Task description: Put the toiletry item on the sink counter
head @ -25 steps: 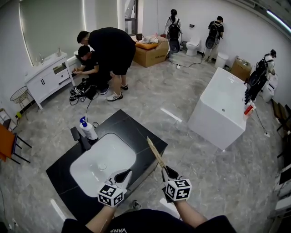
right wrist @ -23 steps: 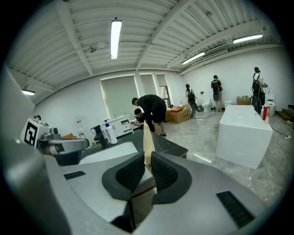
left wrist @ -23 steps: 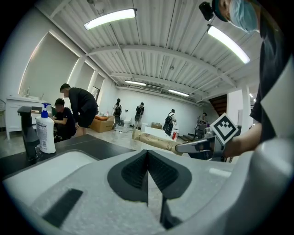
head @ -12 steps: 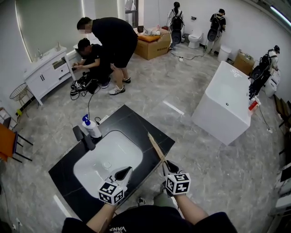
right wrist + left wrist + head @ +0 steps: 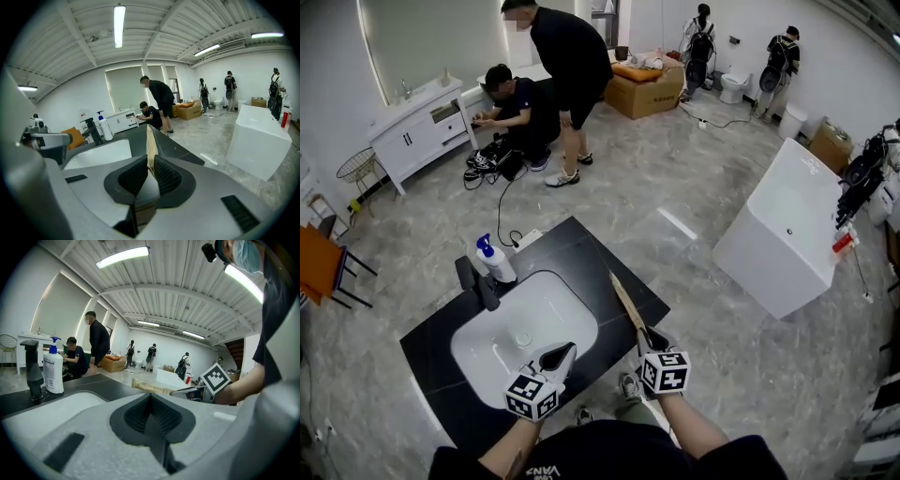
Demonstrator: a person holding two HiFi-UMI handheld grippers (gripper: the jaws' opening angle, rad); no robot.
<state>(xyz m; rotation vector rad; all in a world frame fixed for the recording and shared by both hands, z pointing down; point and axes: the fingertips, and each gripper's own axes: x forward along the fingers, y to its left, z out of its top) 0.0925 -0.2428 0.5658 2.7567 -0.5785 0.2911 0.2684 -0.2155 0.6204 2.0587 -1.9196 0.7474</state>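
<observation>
A long flat tan packet (image 5: 624,302) sticks out forward from my right gripper (image 5: 645,339), which is shut on its near end; its far end reaches over the right part of the black sink counter (image 5: 581,251). In the right gripper view the packet (image 5: 150,140) stands on edge between the pads. My left gripper (image 5: 561,352) hovers over the front rim of the white basin (image 5: 525,333), jaws shut with nothing in them. The left gripper view shows the packet (image 5: 147,387) to its right.
A black faucet (image 5: 484,283) and a white pump bottle (image 5: 497,262) stand at the counter's back left. A white tub-like block (image 5: 787,230) sits on the floor to the right. Two people work by a white cabinet (image 5: 422,131); an orange chair (image 5: 321,267) stands at left.
Both grippers have come nearer to the counter, the packet's tip now further over its right side. The standing person at the back has straightened up.
</observation>
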